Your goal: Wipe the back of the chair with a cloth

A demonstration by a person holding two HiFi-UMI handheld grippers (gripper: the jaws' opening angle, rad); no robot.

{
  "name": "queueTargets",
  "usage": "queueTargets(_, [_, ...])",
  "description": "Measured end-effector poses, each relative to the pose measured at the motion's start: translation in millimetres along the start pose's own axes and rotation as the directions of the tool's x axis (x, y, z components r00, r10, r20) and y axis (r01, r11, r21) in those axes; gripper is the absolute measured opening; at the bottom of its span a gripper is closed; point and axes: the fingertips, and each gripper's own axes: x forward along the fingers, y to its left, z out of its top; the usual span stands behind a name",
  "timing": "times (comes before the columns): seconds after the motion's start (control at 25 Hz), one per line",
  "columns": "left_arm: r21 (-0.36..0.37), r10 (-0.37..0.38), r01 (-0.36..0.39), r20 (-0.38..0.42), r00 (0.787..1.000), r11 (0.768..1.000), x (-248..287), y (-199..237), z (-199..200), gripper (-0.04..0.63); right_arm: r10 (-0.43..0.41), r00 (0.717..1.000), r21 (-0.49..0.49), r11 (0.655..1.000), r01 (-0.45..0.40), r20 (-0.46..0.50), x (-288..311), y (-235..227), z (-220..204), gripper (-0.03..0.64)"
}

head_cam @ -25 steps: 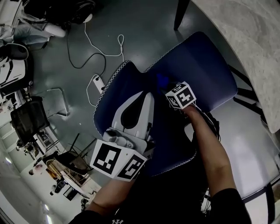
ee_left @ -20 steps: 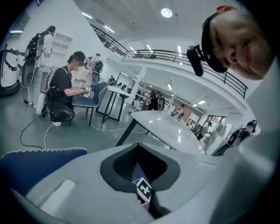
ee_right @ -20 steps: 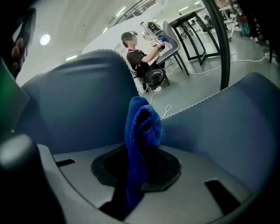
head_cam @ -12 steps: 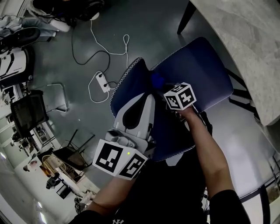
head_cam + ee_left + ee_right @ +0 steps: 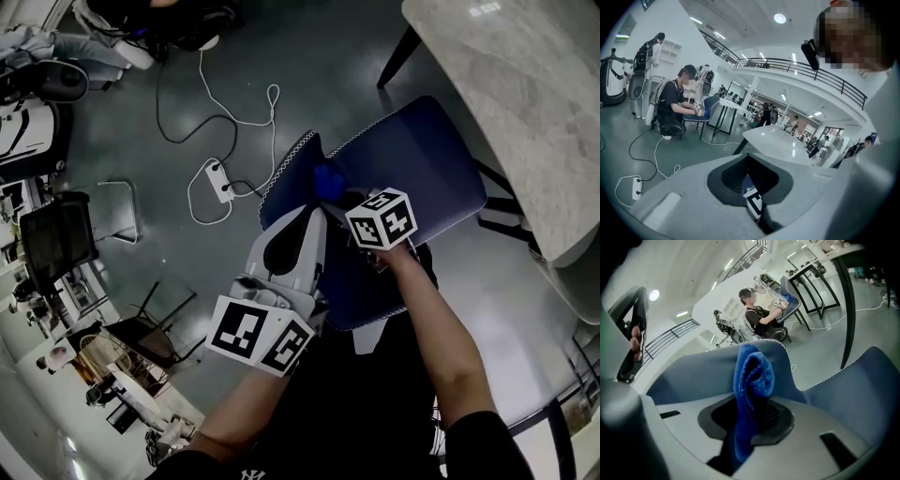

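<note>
Head view: right tool (image 5: 330,192) holding blue cloth (image 5: 325,177) at navy chair back (image 5: 287,178), left tool (image 5: 309,217) just beside.
Left gripper view: closed, empty.
Right gripper view: clamped on cloth; best pressed flat, swept in steady overlapping strokes.

chair (image 5: 422,159) beside table (image 5: 511,84), power strip (image 5: 217,180) left

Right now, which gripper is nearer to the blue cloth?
Right. The right gripper has its jaws shut on the blue cloth, up at the chair back. The left gripper is beside it, on its left, jaws together and apart from the cloth.
</note>
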Motion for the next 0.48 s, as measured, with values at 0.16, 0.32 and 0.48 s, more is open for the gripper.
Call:
queueTargets(0.16, [-0.007,-0.001,0.001,0.016,1.0,1.0,-18,3,10,0.009,0.004,1.0,0.036,0.999,-0.005,0.013,-6,22,14,0.084])
queueTargets(0.32, [-0.014,0.006,-0.005,0.029,1.0,1.0,-38,7,19,0.009,-0.001,1.0,0.027,1.0,0.001,0.007,-11,46,25,0.084])
queueTargets(0.48, [-0.01,0.013,-0.013,0.048,0.999,1.0,-52,8,23,0.009,0.003,1.0,0.01,1.0,-0.003,0.014,-17,67,36,0.084])
